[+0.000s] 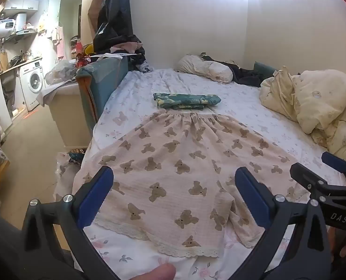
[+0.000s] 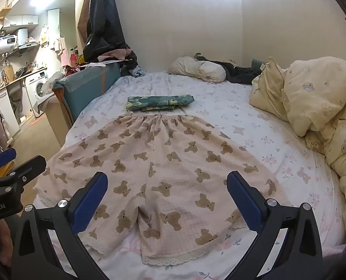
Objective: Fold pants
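Pale pink pants with brown bear print lie spread flat on the bed, waistband far, lace-trimmed leg hems near; they also show in the right wrist view. My left gripper is open and empty, hovering above the left leg's hem. My right gripper is open and empty above the gap between the legs and the right leg. The right gripper shows at the right edge of the left wrist view. The left gripper shows at the left edge of the right wrist view.
A folded green patterned garment lies just beyond the waistband. A cream duvet is heaped at the right. A pillow lies at the far wall. The bed's left edge drops to the floor beside a teal headboard.
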Demonstrator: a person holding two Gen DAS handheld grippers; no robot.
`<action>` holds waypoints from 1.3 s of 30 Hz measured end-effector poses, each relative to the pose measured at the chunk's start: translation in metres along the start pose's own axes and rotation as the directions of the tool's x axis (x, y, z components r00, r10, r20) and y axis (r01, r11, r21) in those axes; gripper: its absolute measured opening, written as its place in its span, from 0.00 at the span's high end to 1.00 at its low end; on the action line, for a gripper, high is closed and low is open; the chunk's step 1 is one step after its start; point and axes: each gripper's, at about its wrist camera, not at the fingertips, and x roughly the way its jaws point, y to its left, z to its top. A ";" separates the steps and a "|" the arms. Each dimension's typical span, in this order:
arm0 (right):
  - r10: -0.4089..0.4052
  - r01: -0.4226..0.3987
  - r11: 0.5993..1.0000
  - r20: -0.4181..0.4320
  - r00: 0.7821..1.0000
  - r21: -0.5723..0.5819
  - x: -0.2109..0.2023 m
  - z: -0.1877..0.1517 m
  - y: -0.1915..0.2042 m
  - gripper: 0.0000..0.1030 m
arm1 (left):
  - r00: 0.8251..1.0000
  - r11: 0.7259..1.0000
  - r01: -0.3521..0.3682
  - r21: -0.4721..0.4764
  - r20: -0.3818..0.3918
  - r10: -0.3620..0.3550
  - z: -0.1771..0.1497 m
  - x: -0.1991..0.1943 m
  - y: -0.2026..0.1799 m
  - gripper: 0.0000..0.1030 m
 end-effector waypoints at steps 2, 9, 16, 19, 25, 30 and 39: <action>0.006 -0.006 1.000 0.001 1.000 -0.002 0.001 0.001 0.000 0.00 | 1.000 1.000 0.002 -0.001 -0.001 -0.002 0.000 0.000 0.000 0.01; -0.003 0.003 1.000 0.026 1.000 -0.014 -0.001 0.000 0.001 0.00 | 1.000 1.000 0.003 -0.003 -0.003 -0.003 0.000 0.000 0.001 0.01; -0.004 0.004 1.000 0.028 1.000 -0.012 -0.001 0.002 -0.001 0.00 | 1.000 1.000 0.000 -0.002 -0.006 -0.001 0.000 0.000 0.001 0.01; -0.004 0.004 1.000 0.029 1.000 -0.010 -0.001 0.001 -0.001 0.00 | 1.000 1.000 0.000 -0.003 -0.007 0.000 -0.002 0.001 0.005 0.01; -0.001 0.002 1.000 0.029 1.000 -0.008 -0.001 0.002 -0.001 0.00 | 1.000 1.000 -0.001 -0.003 -0.006 0.001 0.000 0.002 0.007 0.01; 0.001 -0.001 1.000 0.033 0.999 -0.007 -0.002 0.000 -0.001 0.00 | 1.000 1.000 -0.003 -0.001 -0.003 0.003 -0.001 0.000 0.008 0.01; 0.002 -0.002 1.000 0.031 1.000 -0.003 -0.001 0.001 -0.001 0.00 | 1.000 1.000 -0.004 0.000 -0.003 0.004 -0.001 -0.001 0.009 0.01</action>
